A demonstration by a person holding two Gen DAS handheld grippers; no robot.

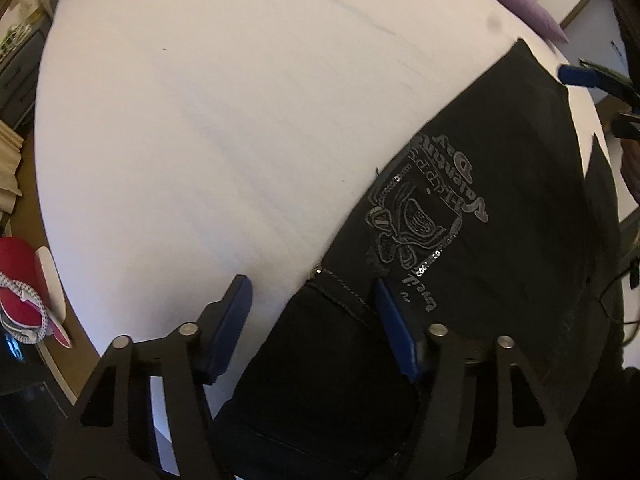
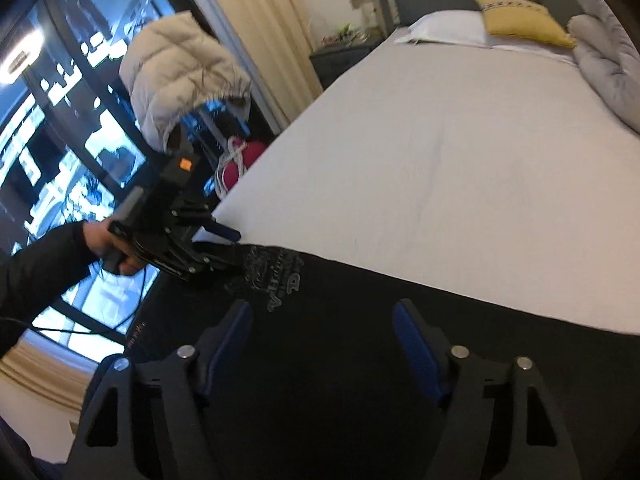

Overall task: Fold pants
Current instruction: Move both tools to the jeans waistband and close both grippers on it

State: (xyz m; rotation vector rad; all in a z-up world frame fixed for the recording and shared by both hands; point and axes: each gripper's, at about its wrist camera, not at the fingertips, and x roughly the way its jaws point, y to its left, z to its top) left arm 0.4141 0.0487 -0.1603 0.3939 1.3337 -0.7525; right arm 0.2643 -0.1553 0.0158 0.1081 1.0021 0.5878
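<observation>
Black pants (image 1: 500, 184) with a grey embroidered design (image 1: 424, 216) lie flat along the near edge of a white bed (image 1: 200, 120). My left gripper (image 1: 314, 308) points down at the pants' edge by a pocket seam. Its jaws stand apart, one finger over the sheet and the other over the cloth, and the pads grip nothing. In the right wrist view a hand holds the left gripper (image 2: 234, 246) at the pants' far-left end. My right gripper (image 2: 324, 324) hovers open over the black pants (image 2: 360, 300), and its blue fingertips (image 1: 576, 74) show at the pants' other end.
A white pillow (image 2: 448, 28), a yellow cushion (image 2: 520, 20) and a grey duvet (image 2: 608, 64) lie at the bed's head. A purple cushion (image 1: 520, 4) sits at one edge. Beside the bed are a red item with white cord (image 1: 20, 284), a puffy jacket (image 2: 180, 72) and a large window (image 2: 40, 120).
</observation>
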